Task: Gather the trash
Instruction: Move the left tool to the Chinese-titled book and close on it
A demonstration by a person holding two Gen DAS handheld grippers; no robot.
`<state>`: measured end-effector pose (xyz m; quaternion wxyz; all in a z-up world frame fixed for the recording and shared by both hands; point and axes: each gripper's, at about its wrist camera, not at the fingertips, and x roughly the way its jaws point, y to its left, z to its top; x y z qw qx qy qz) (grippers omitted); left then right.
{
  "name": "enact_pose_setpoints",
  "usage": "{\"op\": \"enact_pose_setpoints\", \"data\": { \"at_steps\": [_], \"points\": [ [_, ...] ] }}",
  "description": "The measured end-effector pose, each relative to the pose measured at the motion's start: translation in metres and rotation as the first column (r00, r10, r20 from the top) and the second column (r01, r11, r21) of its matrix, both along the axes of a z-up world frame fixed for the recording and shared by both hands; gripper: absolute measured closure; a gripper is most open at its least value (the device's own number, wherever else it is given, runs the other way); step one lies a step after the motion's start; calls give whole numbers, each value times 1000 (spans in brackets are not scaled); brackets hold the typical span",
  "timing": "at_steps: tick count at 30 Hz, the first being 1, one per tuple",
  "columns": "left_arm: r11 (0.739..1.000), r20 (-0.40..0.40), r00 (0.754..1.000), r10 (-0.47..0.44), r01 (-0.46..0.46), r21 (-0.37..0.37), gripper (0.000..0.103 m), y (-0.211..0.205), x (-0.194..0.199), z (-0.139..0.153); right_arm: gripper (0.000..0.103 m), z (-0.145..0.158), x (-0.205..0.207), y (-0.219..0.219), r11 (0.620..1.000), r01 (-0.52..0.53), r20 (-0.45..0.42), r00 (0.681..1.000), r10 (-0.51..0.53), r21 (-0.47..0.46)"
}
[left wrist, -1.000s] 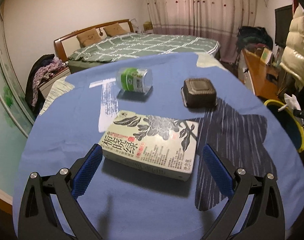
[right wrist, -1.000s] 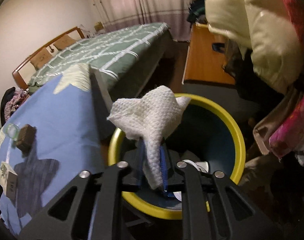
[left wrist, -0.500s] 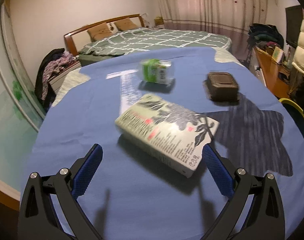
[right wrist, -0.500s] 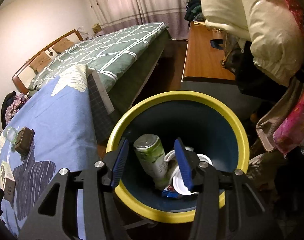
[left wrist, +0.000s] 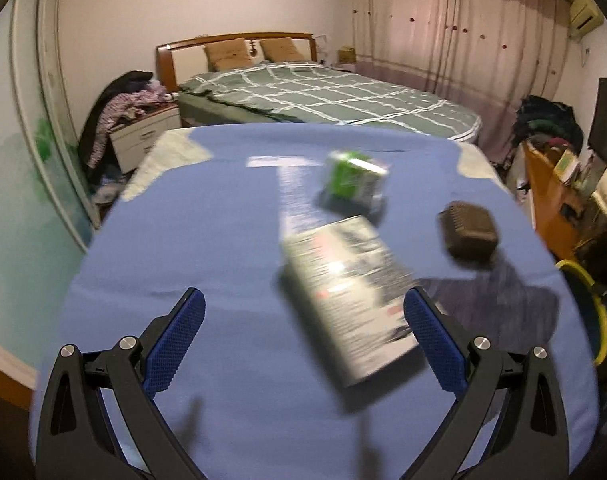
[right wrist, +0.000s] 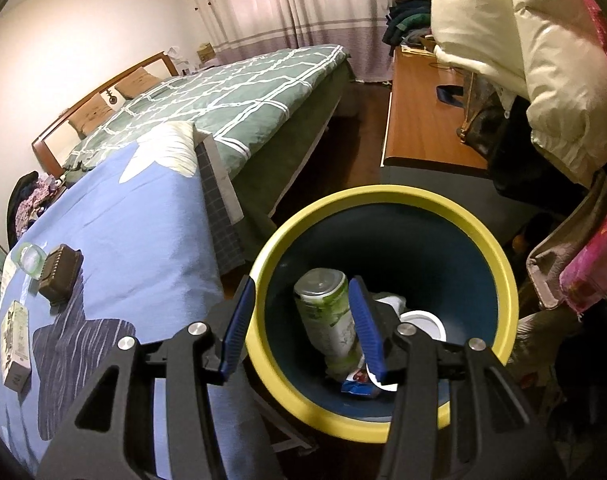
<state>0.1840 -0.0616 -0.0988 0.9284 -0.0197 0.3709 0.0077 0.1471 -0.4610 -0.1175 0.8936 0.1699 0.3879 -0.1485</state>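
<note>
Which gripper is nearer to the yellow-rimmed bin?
Right. The right gripper hangs open over the bin; the left gripper is over the blue table, the bin at its far right.

The white cloth my right gripper (right wrist: 301, 322) pinched over the bin (right wrist: 499, 264) is gone from between my fingers; the jaws stand apart above the bin's mouth, with the can (right wrist: 325, 312) inside showing between them. My left gripper (left wrist: 303, 332) swings left of the box (left wrist: 343, 296), which slides toward its right finger, blurred.
</note>
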Motion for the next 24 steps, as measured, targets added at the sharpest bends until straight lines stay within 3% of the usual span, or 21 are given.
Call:
{"op": "enact_pose_setpoints", "data": {
  "at_steps": [4,8,13,19,24],
  "points": [
    [999,-13,1000,14,-14,37,5,-32,22,-8,56,-2,0,-2,1000,-9,2,1000,9,11],
    [994,-66,992,106,-105,23,5,-35,41,-25,55,-3,-1,-5,1000,-12,10,1000,12,28],
    [991,-93,987,134,-131,34,5,-38,49,-35,55,-5,-2,-9,999,-16,16,1000,15,47],
    [992,-143,982,127,-127,5,5,-32,58,-46,54,-3,-5,-8,998,-23,28,999,21,53],
    [997,-170,983,76,-81,-20,15,-33,64,-51,54,-2,-7,-7,998,-25,32,999,23,53]
  ]
}}
